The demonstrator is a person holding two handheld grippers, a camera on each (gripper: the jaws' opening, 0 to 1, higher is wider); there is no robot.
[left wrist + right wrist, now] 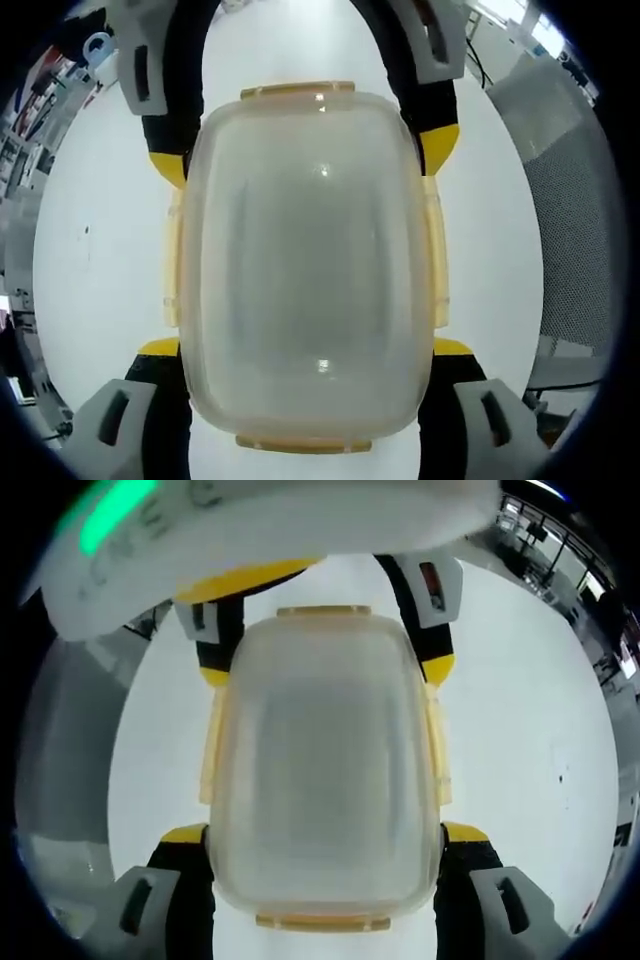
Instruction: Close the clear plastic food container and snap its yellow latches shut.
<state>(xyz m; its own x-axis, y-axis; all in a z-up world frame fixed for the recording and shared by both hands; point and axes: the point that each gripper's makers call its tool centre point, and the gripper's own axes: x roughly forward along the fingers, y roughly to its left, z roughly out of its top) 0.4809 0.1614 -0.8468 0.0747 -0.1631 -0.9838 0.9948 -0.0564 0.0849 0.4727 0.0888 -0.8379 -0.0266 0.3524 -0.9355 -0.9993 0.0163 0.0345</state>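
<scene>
Clear container [308,268] sits lid-on on the white table [90,290], squarely between both grippers; left gripper [305,350] and right gripper [325,835] straddle its opposite ends, jaws spread wide, holding nothing. Long axis runs gripper to gripper; side latches [436,250] lie equally near both

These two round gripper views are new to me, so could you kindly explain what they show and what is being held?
There is no robot here: a person holds a two-jaw tool in each hand, and a fisheye camera rides on each tool, looking along its jaws. In the left gripper view, the left gripper, grey with yellow tips, rises from the bottom on either side of a clear plastic food container with yellow latches; the other gripper reaches in from the top. The right gripper view mirrors this from the opposite end: the right gripper flanks the same container. It lies over a white table. Whether the jaws actually squeeze it, I cannot tell.
</scene>
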